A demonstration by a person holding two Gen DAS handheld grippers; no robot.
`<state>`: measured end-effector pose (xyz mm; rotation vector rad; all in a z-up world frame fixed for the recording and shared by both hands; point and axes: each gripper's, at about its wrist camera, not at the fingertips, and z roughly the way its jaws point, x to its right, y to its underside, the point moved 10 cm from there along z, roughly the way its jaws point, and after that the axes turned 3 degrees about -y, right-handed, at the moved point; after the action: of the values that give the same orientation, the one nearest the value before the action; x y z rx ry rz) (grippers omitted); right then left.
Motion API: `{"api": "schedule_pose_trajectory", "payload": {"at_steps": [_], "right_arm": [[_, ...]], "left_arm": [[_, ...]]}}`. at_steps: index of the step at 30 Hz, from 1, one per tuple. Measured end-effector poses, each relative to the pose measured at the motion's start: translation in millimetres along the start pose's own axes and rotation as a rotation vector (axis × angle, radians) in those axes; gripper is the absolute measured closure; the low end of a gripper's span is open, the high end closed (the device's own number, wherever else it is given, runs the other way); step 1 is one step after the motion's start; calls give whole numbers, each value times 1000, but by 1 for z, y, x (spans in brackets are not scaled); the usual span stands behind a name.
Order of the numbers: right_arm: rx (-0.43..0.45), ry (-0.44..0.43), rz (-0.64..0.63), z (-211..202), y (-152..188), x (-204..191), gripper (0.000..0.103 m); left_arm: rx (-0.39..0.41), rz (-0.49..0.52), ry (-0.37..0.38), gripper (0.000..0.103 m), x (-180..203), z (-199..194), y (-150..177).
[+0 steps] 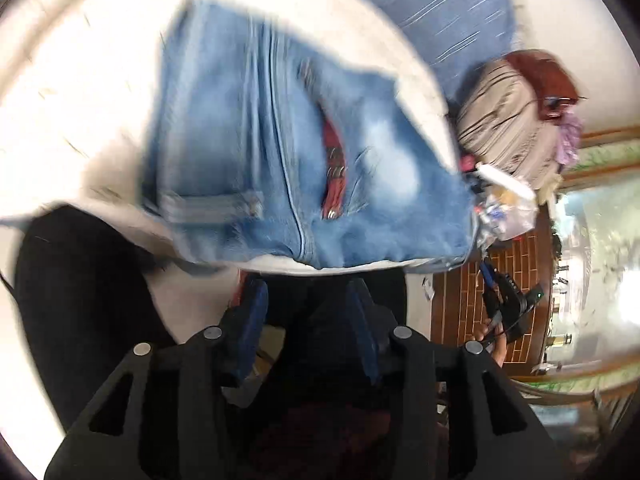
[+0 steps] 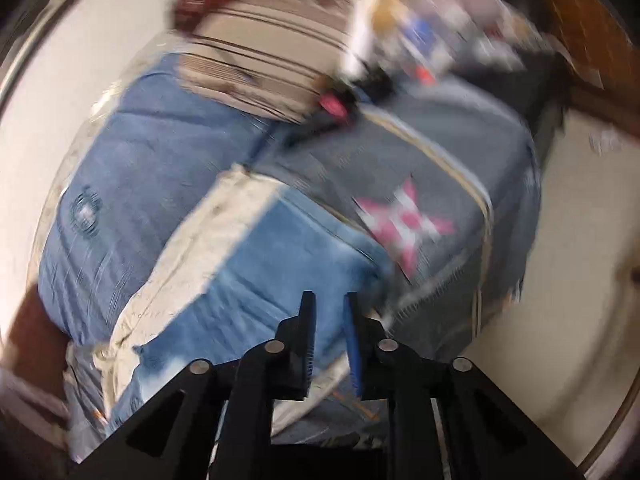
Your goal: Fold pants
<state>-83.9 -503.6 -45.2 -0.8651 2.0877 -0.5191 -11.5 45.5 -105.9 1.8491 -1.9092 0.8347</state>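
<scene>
Lying folded on white cloth point(image 1: 80, 92), faded denim pants point(image 1: 280, 152); left gripper point(image 1: 308, 300) and right gripper point(image 2: 330, 308) both parted, empty.

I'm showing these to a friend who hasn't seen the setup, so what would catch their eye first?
The faded blue jeans fill the left wrist view, lying on a white cloth with a red-lined rip beside the seam. In the right wrist view, a pink-and-white star stands out on the grey bedspread, just past the jeans. The left gripper hangs open below the denim.

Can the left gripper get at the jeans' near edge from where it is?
Probably yes. The left gripper is open and empty, and the folded jeans lie just ahead of its fingertips on the white cloth, with nothing between them.
</scene>
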Motion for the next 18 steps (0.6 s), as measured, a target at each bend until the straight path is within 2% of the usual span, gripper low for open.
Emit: {"api": "schedule_pose_trajectory", "payload": {"at_steps": [2, 3, 4, 6, 8, 11, 12, 13, 15, 16, 17, 18], "right_arm": [[-51, -85, -72, 16, 3, -43, 61], [-111, -166, -129, 35, 11, -81, 60], [-158, -217, -164, 49, 20, -108, 60], [-297, -321, -257, 92, 49, -176, 60], [-398, -374, -357, 130, 76, -233, 60], [-477, -369, -483, 178, 104, -291, 60], [-494, -370, -521, 193, 111, -307, 58], [-517, -368, -553, 203, 119, -314, 52], [-519, -288, -643, 230, 130, -325, 49], [-539, -265, -680, 239, 138, -326, 44], [-559, -239, -723, 246, 146, -326, 48], [-581, -222, -786, 252, 154, -326, 82]], "left_arm": [[103, -8, -24, 50, -12, -31, -25], [154, -22, -43, 38, -22, -42, -43], [203, -53, -79, 32, -34, -50, -64], [223, -108, -96, 32, -41, -44, -91], [194, -179, -75, 32, -56, -30, -114], [132, -258, -44, 32, -69, -7, -129], [117, -271, -33, 32, -65, 3, -129], [106, -274, -23, 32, -61, 9, -130], [94, -270, -19, 32, -50, 25, -133], [85, -273, -14, 34, -50, 29, -134], [73, -272, 1, 35, -49, 33, -135], [61, -266, 11, 58, -47, 35, -136]]}}
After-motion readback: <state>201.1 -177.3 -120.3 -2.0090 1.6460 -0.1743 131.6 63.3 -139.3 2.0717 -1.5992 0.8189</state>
